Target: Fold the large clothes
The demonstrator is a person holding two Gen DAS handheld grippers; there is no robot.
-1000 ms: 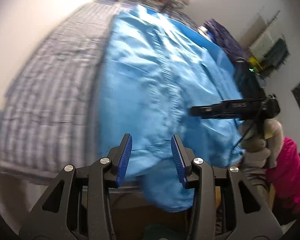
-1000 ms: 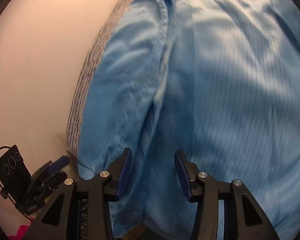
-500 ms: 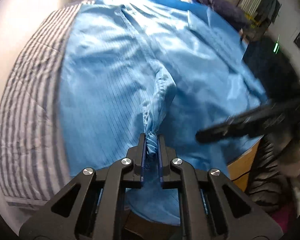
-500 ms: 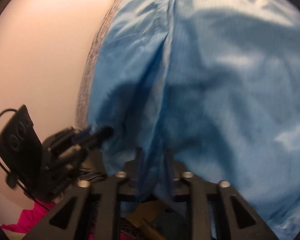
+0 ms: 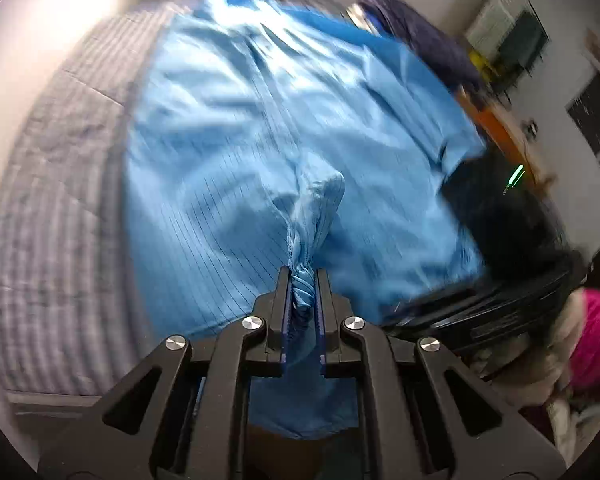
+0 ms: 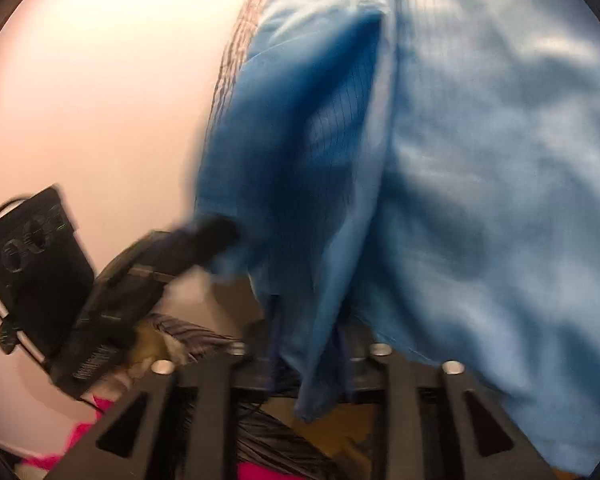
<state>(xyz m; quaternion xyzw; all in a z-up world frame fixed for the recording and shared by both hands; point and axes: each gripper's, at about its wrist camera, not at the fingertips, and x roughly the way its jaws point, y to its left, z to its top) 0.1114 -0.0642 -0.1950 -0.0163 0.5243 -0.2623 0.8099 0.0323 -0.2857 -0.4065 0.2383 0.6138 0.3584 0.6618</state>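
**Both grippers at the near hem of the blue garment**

A large light-blue garment (image 5: 236, 152) with thin dark pinstripes lies spread over a grey striped bedcover (image 5: 56, 200), its near edge hanging off the side closest to the cameras. The left gripper (image 5: 303, 280) is clamped on a bunched fold of that edge: the cloth is twisted into a tight wad between the blue pads, and a ridge of fabric rises from the pinch toward the middle of the garment.

In the right wrist view the picture is blurred. The right gripper (image 6: 306, 344) sits at the hanging hem, with a strip of blue cloth draped between its fingers; its jaws have just been opening, and a gap seems to show beside the cloth, though the blur makes this uncertain. The left gripper appears there too, at the left, its tip against the garment's edge.

A pink sleeve (image 5: 592, 344) shows at the lower right of the left wrist view.
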